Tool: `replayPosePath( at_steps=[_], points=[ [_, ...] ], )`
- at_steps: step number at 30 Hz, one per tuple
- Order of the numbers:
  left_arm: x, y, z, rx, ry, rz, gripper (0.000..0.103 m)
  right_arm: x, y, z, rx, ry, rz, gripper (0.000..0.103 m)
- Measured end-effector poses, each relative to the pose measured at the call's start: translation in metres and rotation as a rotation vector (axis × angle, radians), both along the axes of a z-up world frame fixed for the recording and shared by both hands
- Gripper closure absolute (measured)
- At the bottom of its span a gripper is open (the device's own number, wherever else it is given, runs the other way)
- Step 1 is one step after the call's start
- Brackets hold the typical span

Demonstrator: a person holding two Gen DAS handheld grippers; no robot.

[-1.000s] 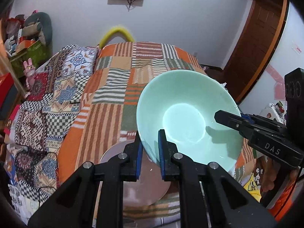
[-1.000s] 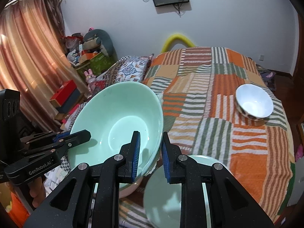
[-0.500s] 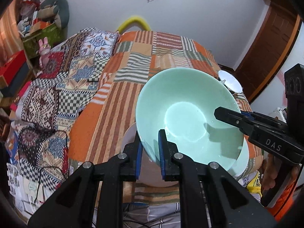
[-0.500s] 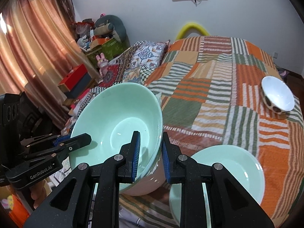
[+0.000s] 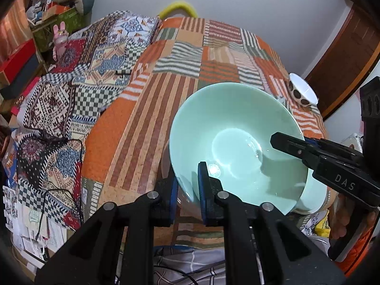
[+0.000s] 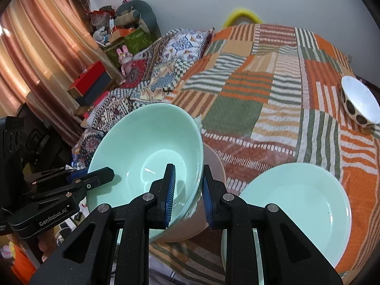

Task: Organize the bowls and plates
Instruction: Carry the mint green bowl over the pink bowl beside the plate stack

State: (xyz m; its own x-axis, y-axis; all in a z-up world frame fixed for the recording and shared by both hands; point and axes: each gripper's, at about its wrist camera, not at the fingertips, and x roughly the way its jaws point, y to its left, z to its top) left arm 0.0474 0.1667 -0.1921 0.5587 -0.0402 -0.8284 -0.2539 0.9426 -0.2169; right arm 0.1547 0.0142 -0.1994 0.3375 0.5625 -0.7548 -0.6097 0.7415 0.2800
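The mint bowl (image 6: 147, 152) hangs over a pink plate (image 6: 211, 166) at the quilt's (image 6: 261, 90) six-o'clock edge, the left gripper (image 5: 187, 185) and right gripper (image 6: 187, 190) both clamped on its rim. A mint plate (image 6: 299, 204) lies at four o'clock, a spotted bowl (image 6: 358, 104) at two.

Both wrist cameras look steeply down, close, sharing the mint bowl (image 5: 237, 147).

Both grippers clamp the mint bowl (image 6: 144, 152) beside a mint plate (image 6: 299, 204).
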Motion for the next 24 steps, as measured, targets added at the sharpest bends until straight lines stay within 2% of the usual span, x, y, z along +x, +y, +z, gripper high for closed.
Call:
replayPosePath(
  at_steps=[11,24],
  points=[
    [0.006,0.004,-0.034,-0.028,0.076,0.008,0.090,0.001,0.008,-0.025,-0.054,0.051,0.005,0.083],
    [0.020,0.006,-0.046,-0.023,0.099,0.010,0.090,0.004,0.011,-0.037,-0.097,0.050,0.000,0.083]
  ],
)
